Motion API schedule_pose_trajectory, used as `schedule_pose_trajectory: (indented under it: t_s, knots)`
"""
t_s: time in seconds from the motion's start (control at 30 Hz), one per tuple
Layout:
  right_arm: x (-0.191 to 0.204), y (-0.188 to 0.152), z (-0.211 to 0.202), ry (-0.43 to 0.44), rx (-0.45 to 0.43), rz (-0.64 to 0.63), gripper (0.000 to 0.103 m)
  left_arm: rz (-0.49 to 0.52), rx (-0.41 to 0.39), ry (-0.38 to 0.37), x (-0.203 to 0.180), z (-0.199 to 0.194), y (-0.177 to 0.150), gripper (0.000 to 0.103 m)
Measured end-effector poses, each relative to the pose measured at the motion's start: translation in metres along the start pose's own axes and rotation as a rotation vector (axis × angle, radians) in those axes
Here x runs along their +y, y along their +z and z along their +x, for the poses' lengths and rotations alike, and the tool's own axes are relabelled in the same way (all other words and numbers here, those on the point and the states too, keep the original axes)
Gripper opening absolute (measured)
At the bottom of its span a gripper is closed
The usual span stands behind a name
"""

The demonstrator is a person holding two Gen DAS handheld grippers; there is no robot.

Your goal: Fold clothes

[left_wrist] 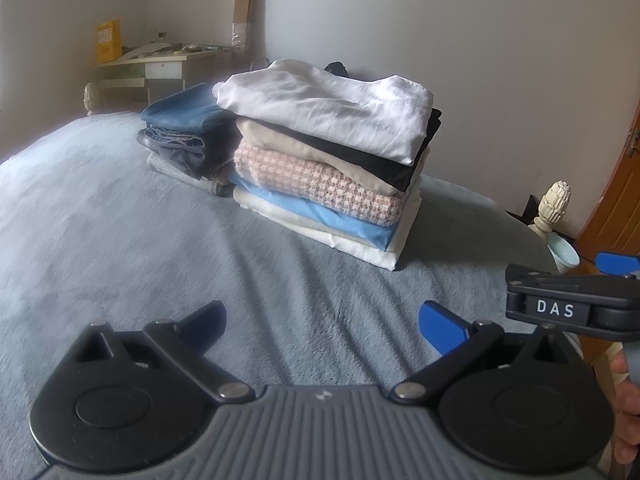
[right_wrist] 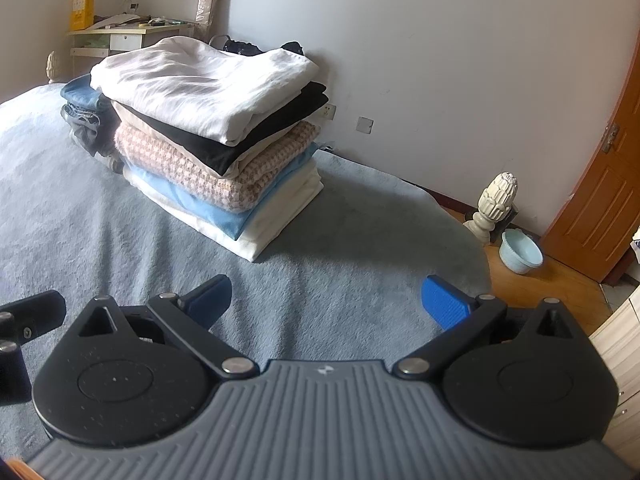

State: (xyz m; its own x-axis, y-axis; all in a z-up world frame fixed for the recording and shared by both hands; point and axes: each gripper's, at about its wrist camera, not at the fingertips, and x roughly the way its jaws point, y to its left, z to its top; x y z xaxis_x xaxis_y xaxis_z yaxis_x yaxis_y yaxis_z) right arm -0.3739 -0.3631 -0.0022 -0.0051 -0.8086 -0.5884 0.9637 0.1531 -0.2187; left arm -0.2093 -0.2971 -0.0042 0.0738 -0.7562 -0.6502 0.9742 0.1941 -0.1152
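A stack of folded clothes rests on the grey-blue bed cover, with a white garment on top, then black, beige, pink houndstooth, light blue and cream layers. A second pile of folded denim lies beside it to the left. My left gripper is open above the bare cover, short of the stack, with nothing between its blue pads. My right gripper is open too and empty; its body shows at the right edge of the left wrist view.
A desk with clutter stands in the far corner. Carved bedposts, a pale blue bowl on the wooden floor and an orange door lie to the right, past the bed's edge. A person's hand holds the right gripper.
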Motion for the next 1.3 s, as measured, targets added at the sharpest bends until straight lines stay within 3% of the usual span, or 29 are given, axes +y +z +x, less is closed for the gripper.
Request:
schedule_pose_trajectory:
  t_s: [1.3]
  knots:
    - [0.0047,0.0011,-0.0032,0.001,-0.008,-0.016,0.102,-0.001,-0.003,0.04,0.0027,-0.0036,-0.0005,0.103]
